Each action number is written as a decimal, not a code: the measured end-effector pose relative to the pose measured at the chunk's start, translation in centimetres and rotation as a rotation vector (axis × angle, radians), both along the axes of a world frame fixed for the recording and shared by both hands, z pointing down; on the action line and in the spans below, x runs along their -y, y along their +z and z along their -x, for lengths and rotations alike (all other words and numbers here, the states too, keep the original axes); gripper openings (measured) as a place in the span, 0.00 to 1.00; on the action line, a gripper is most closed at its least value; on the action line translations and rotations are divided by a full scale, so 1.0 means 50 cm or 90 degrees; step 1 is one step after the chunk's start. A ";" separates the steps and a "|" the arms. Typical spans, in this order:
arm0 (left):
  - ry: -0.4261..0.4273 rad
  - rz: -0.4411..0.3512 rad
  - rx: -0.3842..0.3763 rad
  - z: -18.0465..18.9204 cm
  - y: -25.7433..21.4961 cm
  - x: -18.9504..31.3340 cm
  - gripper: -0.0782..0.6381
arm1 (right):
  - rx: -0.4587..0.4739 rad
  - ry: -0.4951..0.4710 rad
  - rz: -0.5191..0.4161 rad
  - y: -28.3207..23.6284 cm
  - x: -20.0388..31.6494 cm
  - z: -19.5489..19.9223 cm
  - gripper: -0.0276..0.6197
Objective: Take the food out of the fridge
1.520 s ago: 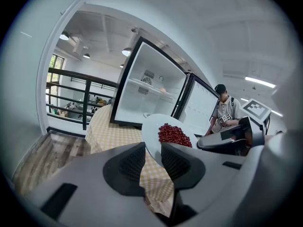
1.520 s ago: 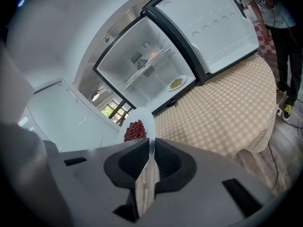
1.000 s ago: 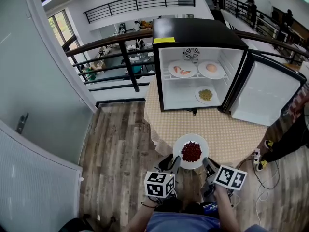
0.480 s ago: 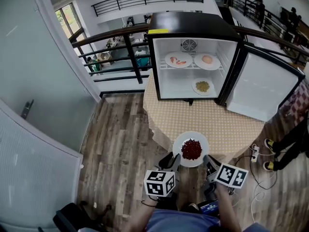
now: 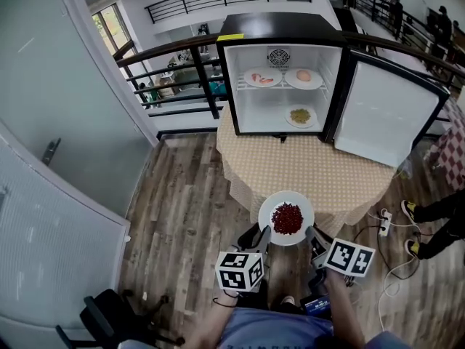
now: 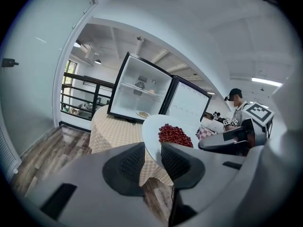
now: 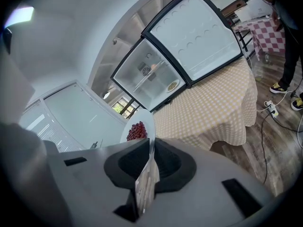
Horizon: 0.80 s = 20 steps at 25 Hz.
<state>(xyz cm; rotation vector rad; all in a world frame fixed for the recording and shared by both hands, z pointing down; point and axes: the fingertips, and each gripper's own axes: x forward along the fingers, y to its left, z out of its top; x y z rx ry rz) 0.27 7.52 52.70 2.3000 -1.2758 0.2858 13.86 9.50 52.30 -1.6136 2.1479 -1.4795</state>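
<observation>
I hold a white plate heaped with red food between both grippers, level, just off the near edge of the table. My left gripper is shut on the plate's left rim, with the plate and the red food just past its jaws. My right gripper is shut on the right rim, where the plate runs edge-on between its pads. The open fridge stands at the table's far side.
Inside the fridge, two plates sit on the upper shelf and one below. The fridge door swings out to the right. A railing runs behind, a person's legs stand at the right, and cables lie on the wood floor.
Both grippers and the plate have drawn back from the fridge, from over the table to its near edge. The grips look unchanged.
</observation>
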 end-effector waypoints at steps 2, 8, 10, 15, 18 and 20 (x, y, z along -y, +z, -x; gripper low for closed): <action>-0.006 -0.003 0.002 -0.003 -0.004 -0.030 0.27 | 0.000 -0.007 -0.003 -0.003 -0.026 -0.003 0.11; -0.026 -0.006 0.008 0.002 -0.007 -0.125 0.27 | -0.001 -0.034 -0.005 -0.004 -0.116 0.002 0.11; -0.030 -0.006 0.009 0.000 -0.007 -0.152 0.27 | 0.001 -0.038 -0.002 -0.002 -0.143 -0.001 0.11; -0.035 -0.003 0.007 -0.010 -0.002 -0.210 0.27 | 0.002 -0.045 0.000 0.003 -0.202 -0.010 0.11; -0.033 0.004 0.005 -0.018 0.003 -0.240 0.27 | -0.006 -0.044 0.001 0.002 -0.233 -0.018 0.11; -0.029 0.007 0.005 -0.026 0.005 -0.252 0.27 | -0.010 -0.041 0.003 0.003 -0.248 -0.025 0.11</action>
